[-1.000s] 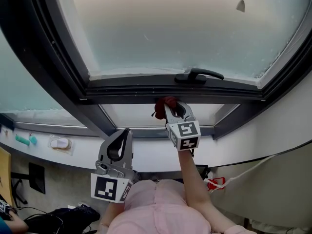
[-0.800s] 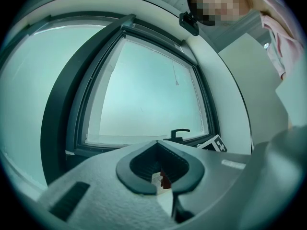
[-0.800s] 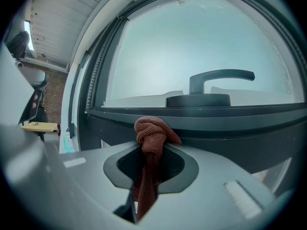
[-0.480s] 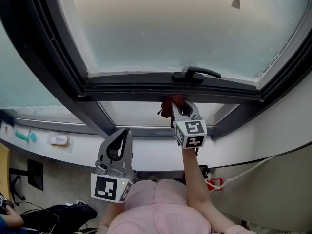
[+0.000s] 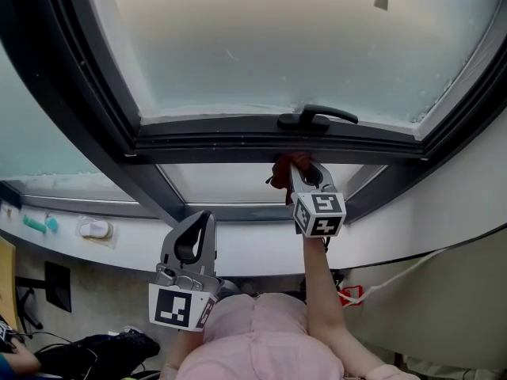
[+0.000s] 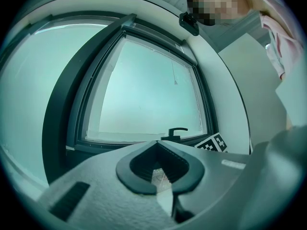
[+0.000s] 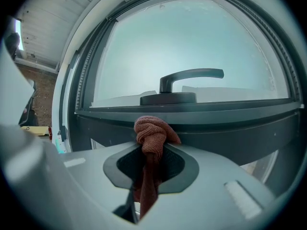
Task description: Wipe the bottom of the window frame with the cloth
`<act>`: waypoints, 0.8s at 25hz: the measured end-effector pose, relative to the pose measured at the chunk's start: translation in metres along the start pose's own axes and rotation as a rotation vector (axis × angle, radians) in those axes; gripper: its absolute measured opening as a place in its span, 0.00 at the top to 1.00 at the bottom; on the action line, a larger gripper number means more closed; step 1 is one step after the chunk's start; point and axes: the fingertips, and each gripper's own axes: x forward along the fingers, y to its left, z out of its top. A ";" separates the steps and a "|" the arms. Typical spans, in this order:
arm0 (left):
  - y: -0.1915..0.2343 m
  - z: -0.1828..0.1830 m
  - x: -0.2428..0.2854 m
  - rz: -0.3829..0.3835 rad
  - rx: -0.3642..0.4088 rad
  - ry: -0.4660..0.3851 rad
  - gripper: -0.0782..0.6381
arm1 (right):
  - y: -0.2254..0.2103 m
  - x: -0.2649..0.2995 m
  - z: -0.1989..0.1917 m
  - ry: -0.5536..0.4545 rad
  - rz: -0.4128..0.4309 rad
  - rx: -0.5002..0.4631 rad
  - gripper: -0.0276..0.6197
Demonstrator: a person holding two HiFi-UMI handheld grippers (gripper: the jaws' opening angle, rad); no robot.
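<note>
My right gripper (image 5: pixel 302 170) is shut on a bunched reddish-brown cloth (image 5: pixel 287 167), which presses against the dark bottom rail of the window frame (image 5: pixel 222 145), just below the black window handle (image 5: pixel 317 118). From the right gripper view the cloth (image 7: pixel 151 134) bulges out over the jaw tips, touching the rail (image 7: pixel 230 116), with the handle (image 7: pixel 189 80) straight above. My left gripper (image 5: pixel 192 240) hangs lower and to the left, away from the frame, its jaws shut with nothing held. The left gripper view shows the closed jaws (image 6: pixel 157 171) facing the window from a distance.
A white sill (image 5: pixel 119 248) runs below the frame, with a small white object (image 5: pixel 97 229) and a teal item (image 5: pixel 40 224) at the left. A pull cord weight (image 5: pixel 381 0) hangs over the frosted pane. A white cable (image 5: pixel 412 271) and a red item (image 5: pixel 348 298) lie lower right.
My right gripper has slid to the right along the bottom rail with the cloth, from left of the handle to beneath it. The left gripper has stayed put.
</note>
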 end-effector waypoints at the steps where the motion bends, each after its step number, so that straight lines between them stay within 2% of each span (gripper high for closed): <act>1: 0.001 0.000 -0.001 -0.004 -0.002 0.001 0.90 | 0.000 0.000 0.000 0.000 -0.005 0.006 0.85; 14: 0.040 0.001 -0.016 -0.082 -0.045 0.021 0.90 | 0.000 0.000 -0.001 0.057 -0.165 0.014 0.85; 20: 0.057 -0.008 -0.030 -0.092 -0.050 0.040 0.90 | -0.001 -0.001 -0.002 0.036 -0.221 0.034 0.85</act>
